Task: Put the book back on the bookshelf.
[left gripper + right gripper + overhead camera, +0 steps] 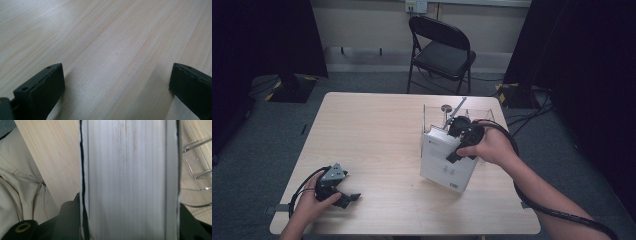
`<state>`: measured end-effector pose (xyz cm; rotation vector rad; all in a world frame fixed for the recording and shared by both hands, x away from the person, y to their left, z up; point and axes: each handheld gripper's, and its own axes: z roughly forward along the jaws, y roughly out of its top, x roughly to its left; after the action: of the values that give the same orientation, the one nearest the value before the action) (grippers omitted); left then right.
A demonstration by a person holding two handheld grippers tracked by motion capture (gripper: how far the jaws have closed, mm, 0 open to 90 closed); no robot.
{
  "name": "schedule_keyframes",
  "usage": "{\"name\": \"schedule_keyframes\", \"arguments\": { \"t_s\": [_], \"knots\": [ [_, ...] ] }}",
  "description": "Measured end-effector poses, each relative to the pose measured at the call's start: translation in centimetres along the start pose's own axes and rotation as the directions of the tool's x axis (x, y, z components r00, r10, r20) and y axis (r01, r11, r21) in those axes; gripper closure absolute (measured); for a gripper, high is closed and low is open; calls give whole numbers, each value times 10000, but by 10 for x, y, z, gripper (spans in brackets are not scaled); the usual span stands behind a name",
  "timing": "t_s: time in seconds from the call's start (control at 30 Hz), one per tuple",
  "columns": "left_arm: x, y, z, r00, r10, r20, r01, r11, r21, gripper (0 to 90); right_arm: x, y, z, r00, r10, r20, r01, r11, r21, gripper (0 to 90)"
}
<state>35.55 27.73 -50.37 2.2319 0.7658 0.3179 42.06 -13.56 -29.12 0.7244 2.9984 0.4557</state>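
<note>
Two grippers, one white book, one clear acrylic rack, one folding chair – that's my count from the high view.

My right gripper (460,136) sits on top of the white book (443,167), which stands tilted on the table (377,140), right of centre, top leaning toward the clear rack (434,111) just behind it. In the right gripper view the book's page block (127,180) runs up the middle betw. both jaws, covers pressed at each side, so I read the jaws as clamped across the book's thickness, approx. a narrow-to-mid gap. Rack walls show at the right of that view (197,165), just beside the book. Beige cloth (17,185) is at the left, near the table edge.

My left gripper (338,192) rests low on the table near the front-left corner, well apart from the book. Left gripper view: jaws stand wide, bare wood (112,50) betw. them, nothing held.

One thin metal rod (457,111) and a small round-headed thing poke up at the rack; can't tell what they are.

Edges & room: book's base is near the table's right-front area but not at the edge. Rack is close to the far edge. Whole left and centre of the table is open wood. Chair (442,50) is beyond the far edge, on the floor, apart from the table.
</note>
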Motion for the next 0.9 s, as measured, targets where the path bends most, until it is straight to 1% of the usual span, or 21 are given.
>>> {"name": "schedule_keyframes", "arguments": {
  "t_s": [0.03, 0.1, 0.13, 0.3, 0.33, 0.4, 0.43, 0.6, 0.63, 0.7, 0.73, 0.77, 0.8, 0.83, 0.9],
  "knots": [
    [0, 0, 0, 10000, 0, 9, 0, 10000, -3, 0, -1, -3, -2, 9999, 131, -1, -131, 9999, -49, 524],
    [0, 0, 0, 10000, 35, 19, -35, 10000, 25, 0, -2, -5, -3, 9999, 139, -51, -139, 9999, -80, 524],
    [0, 0, 0, 10000, 38, 29, -39, 10000, 27, 0, -3, -6, -4, 9997, 241, -31, -242, 9997, -87, 524],
    [0, 0, 0, 10000, -6, 52, 6, 10000, 17, 0, -5, -12, -6, 9994, 332, 75, -332, 9994, 2, 524],
    [0, 0, 0, 10000, 6, 43, -6, 10000, 27, 0, -6, -14, -5, 9997, 253, 70, -253, 9997, -21, 524],
    [0, 0, 0, 10000, -2, 46, 2, 10000, 23, 0, -7, -17, -6, 9992, 385, 65, -385, 9993, -17, 524],
    [1, 0, 0, 10000, 31, 16, -31, 10000, 32, 0, -8, -18, -6, 9993, 361, 70, -361, 9993, -36, 524],
    [1, 1, 1, 10000, 31, 41, -31, 10000, 3, 0, -9, -25, -9, 9984, 558, 83, -558, 9984, -42, 524],
    [1, 1, 1, 10000, 28, 37, -28, 10000, 3, 0, -10, -26, -10, 9987, 506, 107, -506, 9987, -33, 524],
    [1, 1, 1, 10000, 44, 30, -44, 10000, 2, 0, -10, -27, -11, 9982, 583, 117, -583, 9983, 22, 524],
    [1, 1, 1, 10000, 33, 36, -33, 10000, 1, 0, -11, -28, -11, 9985, 528, 112, -528, 9986, -2, 524],
    [2, 1, 1, 10000, 94, 20, -94, 10000, 13, 0, -11, -29, -12, 9980, 626, 112, -627, 9980, 49, 524],
    [2, 1, 1, 10000, 88, 22, -88, 10000, 15, 0, -11, -31, -12, 9983, 577, 107, -577, 9983, 17, 524],
    [2, 1, 1, 10000, 90, 25, -90, 10000, 16, 0, -12, -32, -12, 9977, 675, 108, -675, 9977, 14, 524],
    [2, 1, 1, 10000, 92, 24, -92, 10000, 17, 0, -13, -34, -13, 9979, 631, 155, -631, 9980, -52, 524]
  ]
}}
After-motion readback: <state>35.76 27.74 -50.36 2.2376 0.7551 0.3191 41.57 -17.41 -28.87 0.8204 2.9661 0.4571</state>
